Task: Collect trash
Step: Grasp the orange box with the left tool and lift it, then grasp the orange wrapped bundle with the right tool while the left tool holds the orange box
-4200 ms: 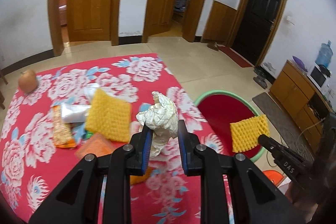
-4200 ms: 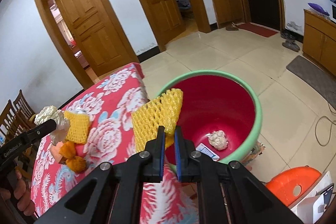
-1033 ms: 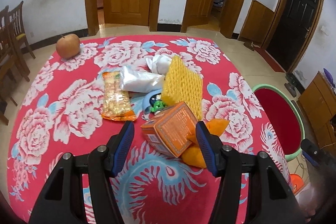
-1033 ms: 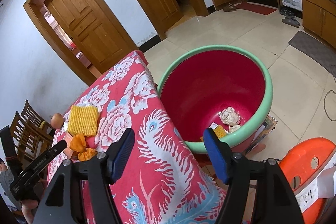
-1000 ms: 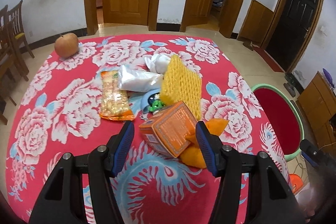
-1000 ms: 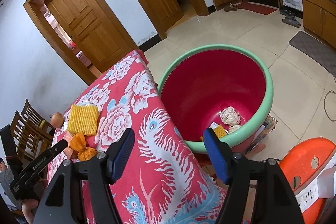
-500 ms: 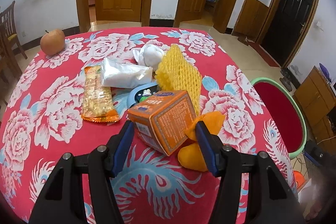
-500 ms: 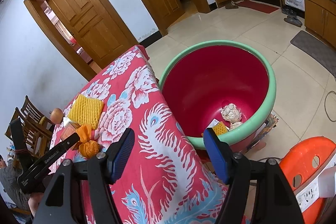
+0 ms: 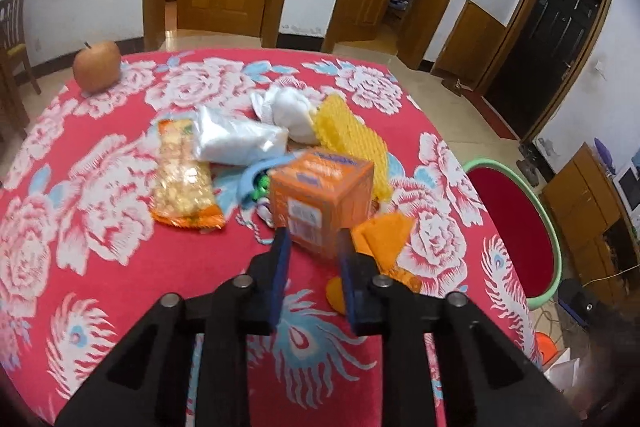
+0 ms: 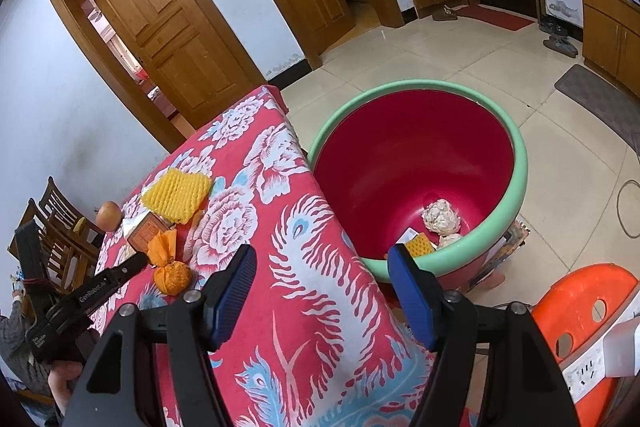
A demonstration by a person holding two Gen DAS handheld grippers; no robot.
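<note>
Left wrist view: left gripper (image 9: 312, 259), jaws just closing onto orange box (image 9: 320, 195) on the counter (image 9: 80, 227), ready for lifting. Right gripper (image 10: 324, 291) jaws open, empty, beside trash basin (image 10: 516, 163).

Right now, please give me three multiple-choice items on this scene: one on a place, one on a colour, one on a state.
1. Where does the apple lie?
A. on the table
B. in the basin
C. on the floor

2. Which colour is the basin inside?
A. blue
B. red
C. white

3. How is the right tool?
A. shut on foam
B. shut, empty
C. open, empty

Key: 1 A, it rests on the flowered cloth; 2 B, the inner wall is red; 3 C, its jaws stand apart with nothing between.
</note>
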